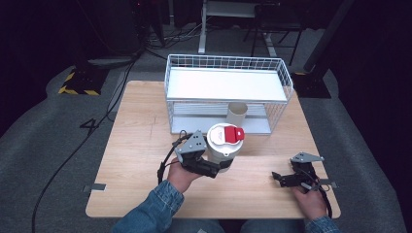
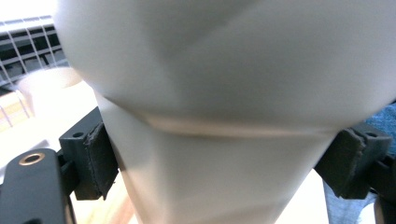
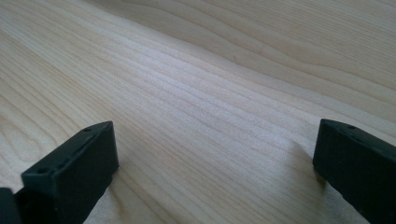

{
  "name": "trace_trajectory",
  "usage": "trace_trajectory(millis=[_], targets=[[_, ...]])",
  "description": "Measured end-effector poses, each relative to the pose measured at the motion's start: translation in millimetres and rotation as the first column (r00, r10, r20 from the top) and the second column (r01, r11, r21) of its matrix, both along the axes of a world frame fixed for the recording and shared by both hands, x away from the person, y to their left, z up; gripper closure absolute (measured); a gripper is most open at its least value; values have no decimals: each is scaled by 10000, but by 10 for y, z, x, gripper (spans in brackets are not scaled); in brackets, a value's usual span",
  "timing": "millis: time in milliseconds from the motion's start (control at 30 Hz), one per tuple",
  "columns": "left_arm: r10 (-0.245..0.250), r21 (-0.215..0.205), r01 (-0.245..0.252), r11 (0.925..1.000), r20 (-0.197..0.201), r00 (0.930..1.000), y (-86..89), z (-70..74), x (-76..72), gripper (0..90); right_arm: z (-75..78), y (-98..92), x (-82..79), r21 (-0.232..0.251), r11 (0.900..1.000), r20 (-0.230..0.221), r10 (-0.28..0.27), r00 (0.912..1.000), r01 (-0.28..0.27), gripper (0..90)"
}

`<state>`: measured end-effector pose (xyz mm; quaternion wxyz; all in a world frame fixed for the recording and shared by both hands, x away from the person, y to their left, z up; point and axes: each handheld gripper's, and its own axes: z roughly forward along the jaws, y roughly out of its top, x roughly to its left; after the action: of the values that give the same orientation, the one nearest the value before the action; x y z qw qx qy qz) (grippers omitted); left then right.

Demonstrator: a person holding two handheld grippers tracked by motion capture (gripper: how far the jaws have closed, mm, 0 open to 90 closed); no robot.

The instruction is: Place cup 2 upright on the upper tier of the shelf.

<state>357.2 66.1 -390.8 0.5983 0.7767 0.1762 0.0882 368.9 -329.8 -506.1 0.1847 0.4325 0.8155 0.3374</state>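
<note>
Your left gripper's (image 1: pixel 214 167) jaws are clamped on the white cup (image 1: pixel 222 148) just below its wider upper section, holding it upright above the bench (image 1: pixel 136 145), in front of the wire basket (image 1: pixel 228 92). A white lid with a red tab (image 1: pixel 234 133) closes the cup. A second, open cup (image 1: pixel 237 112) stands on the basket's lower level. Your right gripper's (image 1: pixel 279 178) jaws stand apart on bare wood.

White cup (image 1: pixel 224 145) with red-and-white lid (image 1: pixel 226 134); white wire basket (image 1: pixel 228 92).
</note>
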Motion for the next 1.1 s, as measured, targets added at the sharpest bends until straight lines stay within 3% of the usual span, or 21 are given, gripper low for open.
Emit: trace_trajectory(millis=[200, 700, 1100], targets=[[119, -33, -119, 9999, 197, 9997, 46, 196, 98, 143, 0, 0, 0, 0, 10000, 0, 0, 10000, 0, 1], [205, -57, -203, 9998, 480, 9986, 55, 464, 252, 143, 0, 0, 0, 2, 10000, -1, 0, 10000, 0, 1], [365, -129, -357, 9993, 676, 9970, 29, 718, 470, 142, 0, 0, 0, 2, 10000, 1, 1, 10000, -1, 1]])
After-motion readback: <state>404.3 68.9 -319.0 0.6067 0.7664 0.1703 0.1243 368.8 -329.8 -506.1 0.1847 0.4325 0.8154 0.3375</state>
